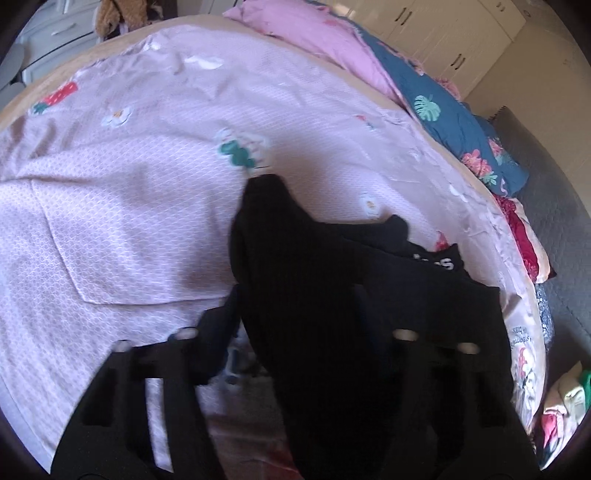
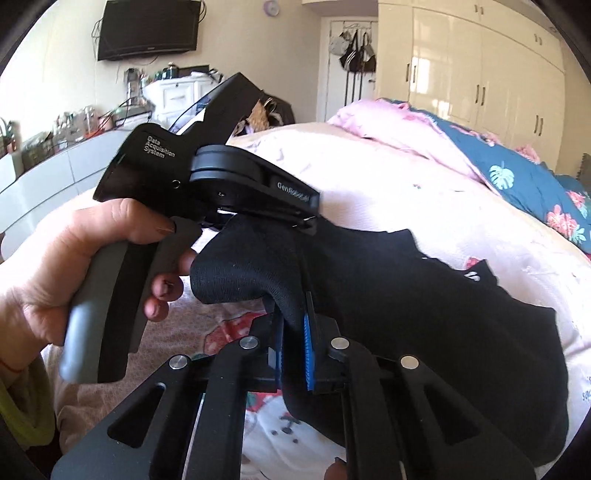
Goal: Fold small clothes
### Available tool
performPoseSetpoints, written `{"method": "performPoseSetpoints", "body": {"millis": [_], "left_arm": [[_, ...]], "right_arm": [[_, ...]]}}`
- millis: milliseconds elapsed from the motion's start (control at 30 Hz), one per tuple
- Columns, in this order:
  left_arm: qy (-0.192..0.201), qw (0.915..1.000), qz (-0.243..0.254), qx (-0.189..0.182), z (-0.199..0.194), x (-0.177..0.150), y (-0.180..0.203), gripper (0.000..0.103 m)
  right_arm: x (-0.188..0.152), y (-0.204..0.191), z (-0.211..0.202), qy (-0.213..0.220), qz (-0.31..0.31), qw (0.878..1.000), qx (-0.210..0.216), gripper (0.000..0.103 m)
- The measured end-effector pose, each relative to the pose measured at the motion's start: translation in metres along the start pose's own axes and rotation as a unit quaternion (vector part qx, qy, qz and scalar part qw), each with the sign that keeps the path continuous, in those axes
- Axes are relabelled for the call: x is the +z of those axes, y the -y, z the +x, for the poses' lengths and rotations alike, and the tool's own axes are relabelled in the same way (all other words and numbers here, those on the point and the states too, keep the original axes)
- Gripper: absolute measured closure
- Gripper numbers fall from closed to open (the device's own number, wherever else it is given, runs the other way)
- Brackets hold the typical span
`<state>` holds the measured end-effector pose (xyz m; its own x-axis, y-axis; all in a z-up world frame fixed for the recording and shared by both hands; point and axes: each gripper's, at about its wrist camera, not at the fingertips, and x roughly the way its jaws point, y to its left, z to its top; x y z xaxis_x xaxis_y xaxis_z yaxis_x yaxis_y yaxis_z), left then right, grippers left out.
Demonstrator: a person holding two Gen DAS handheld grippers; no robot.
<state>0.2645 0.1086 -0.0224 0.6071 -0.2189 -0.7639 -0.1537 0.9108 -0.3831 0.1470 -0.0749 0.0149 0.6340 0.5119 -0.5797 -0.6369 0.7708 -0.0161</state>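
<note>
You are clamping the black sock (image 2: pixel 369 280) in both grippers, right gripper (image 2: pixel 293 354) at 6 o'clock, left gripper (image 2: pixel 306 221) at 12 o'clock; folding is barely starting.

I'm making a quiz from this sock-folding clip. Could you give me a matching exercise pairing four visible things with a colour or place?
Things:
1. sock
2. right gripper pads
3. television
4. leaf-print quilt

Descriptions:
A. mounted on the wall
B. black, clamped by both grippers
C. teal, at the far side of the bed
D. blue, ribbed

Pairs: 1-B, 2-D, 3-A, 4-C
</note>
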Motion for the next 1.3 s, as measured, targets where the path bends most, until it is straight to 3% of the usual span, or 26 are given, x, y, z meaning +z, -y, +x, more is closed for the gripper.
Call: {"method": "performPoseSetpoints", "body": {"millis": [133, 400, 600, 900, 1067, 1200, 1300], "left_arm": [[0.039, 0.999, 0.017, -0.014, -0.023, -0.002, 0.032, 0.083], [0.08, 0.9939, 0.066, -0.036, -0.049, -0.012, 0.103, 0.085], [0.072, 0.9905, 0.097, -0.066, -0.041, -0.017, 0.161, 0.087], [0.034, 0.9869, 0.142, -0.069, 0.004, -0.03, 0.226, 0.088], [0.007, 0.9849, 0.162, -0.06, 0.036, -0.041, 0.255, 0.088], [-0.016, 0.9835, 0.169, -0.063, 0.059, -0.049, 0.268, 0.084], [-0.029, 0.9821, 0.171, -0.073, 0.07, -0.054, 0.278, 0.077]], "right_arm": [[-0.003, 0.015, -0.02, 0.018, 0.022, 0.999, -0.016, 0.096], [-0.018, 0.058, -0.066, 0.051, 0.1, 0.993, -0.045, 0.096], [-0.038, 0.098, -0.096, 0.058, 0.167, 0.982, -0.065, 0.097], [-0.072, 0.156, -0.115, 0.053, 0.275, 0.957, -0.074, 0.097], [-0.096, 0.188, -0.112, 0.025, 0.358, 0.932, -0.05, 0.096], [-0.129, 0.214, -0.098, -0.005, 0.462, 0.887, 0.002, 0.096], [-0.144, 0.227, -0.094, -0.013, 0.508, 0.861, 0.026, 0.095]]}}
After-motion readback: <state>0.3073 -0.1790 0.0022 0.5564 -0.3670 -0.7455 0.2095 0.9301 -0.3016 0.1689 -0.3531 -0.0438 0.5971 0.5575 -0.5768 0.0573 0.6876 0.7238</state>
